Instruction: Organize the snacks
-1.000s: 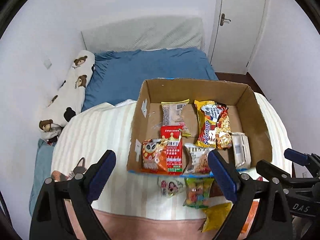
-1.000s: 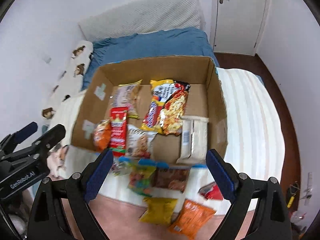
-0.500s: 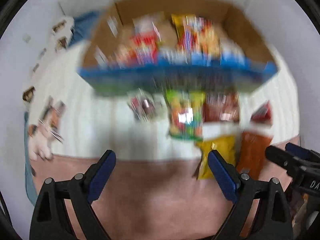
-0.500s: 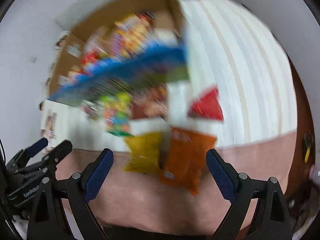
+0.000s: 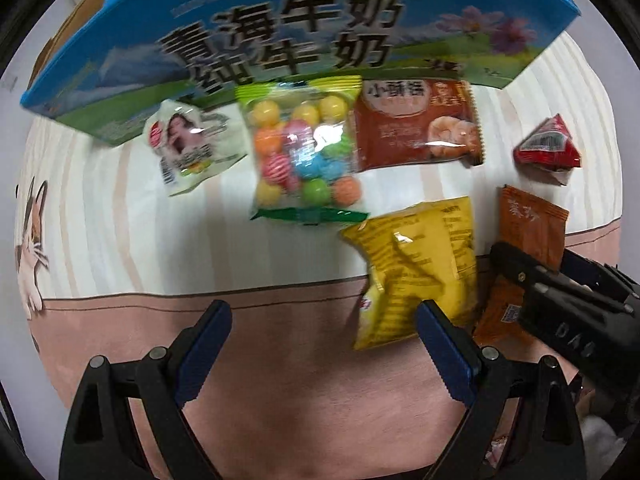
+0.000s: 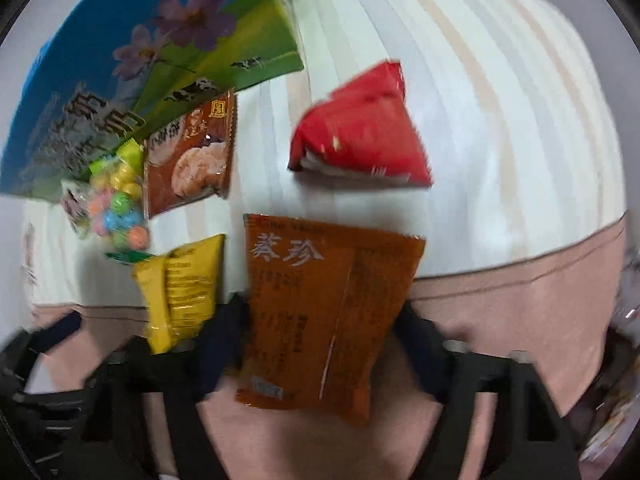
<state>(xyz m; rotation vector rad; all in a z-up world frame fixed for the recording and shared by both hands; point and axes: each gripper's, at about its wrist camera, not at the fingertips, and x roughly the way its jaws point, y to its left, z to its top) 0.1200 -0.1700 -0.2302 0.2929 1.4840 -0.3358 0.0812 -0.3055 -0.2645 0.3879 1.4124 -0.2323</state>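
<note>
My right claw [image 6: 320, 344] is closing around the orange packet [image 6: 320, 304]; my left claw [image 5: 322, 344] hangs spread over bare pink blanket [image 5: 280, 360]. The milk box [image 5: 280, 28] walls off the far side.

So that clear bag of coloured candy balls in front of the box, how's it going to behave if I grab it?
The candy ball bag is a glossy clear film, so it will probably feel slippery and crinkle. The round balls look loose inside; they would likely shift and let the bag sag when lifted by one end. It looks plump, so perhaps heavier than the flat packets nearby.
</note>
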